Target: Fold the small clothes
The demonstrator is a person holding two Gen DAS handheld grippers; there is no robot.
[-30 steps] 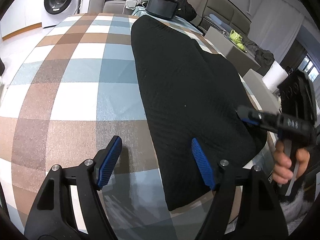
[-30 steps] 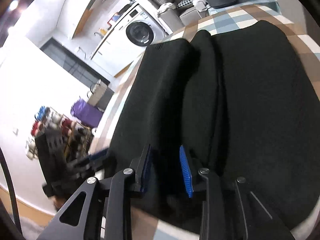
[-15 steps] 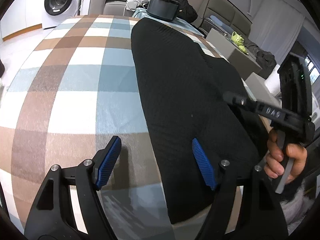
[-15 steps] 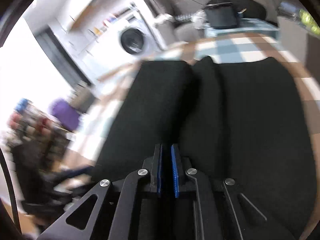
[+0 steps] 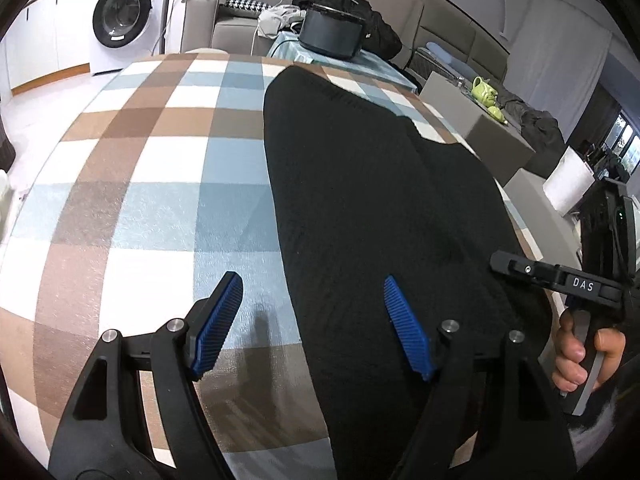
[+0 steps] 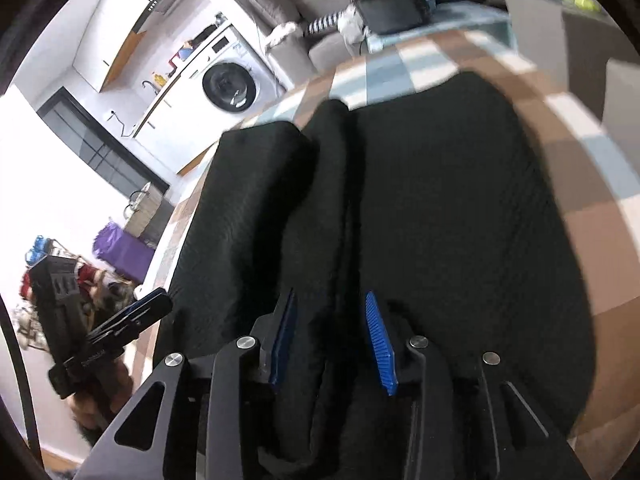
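Note:
A black garment [image 5: 360, 200] lies lengthwise on the checked tablecloth [image 5: 160, 200]; in the right wrist view the garment [image 6: 440, 220] shows a long raised fold down its left half. My left gripper [image 5: 312, 280] is open, and its blue pads straddle the garment's left edge near the near end without touching it. My right gripper [image 6: 331, 336] hovers low over the folded ridge; its jaws are opening, with cloth under the gap but not pinched. A hand holds the right gripper [image 5: 560, 276] at the garment's right edge. The left gripper [image 6: 132, 316] shows at the garment's left side.
A black case [image 5: 332, 32] sits beyond the table's far end, a sofa [image 5: 240, 20] behind it. A washing machine [image 5: 120, 20] stands at the back left. Grey side tables [image 5: 480, 128] stand to the right. The table's edge [image 6: 600, 200] curves close to the garment's right side.
My right gripper's jaws went nearly shut over the fold half a second ago and now stand apart again. The right gripper drew back toward the garment's right edge. The left gripper shifted slightly.

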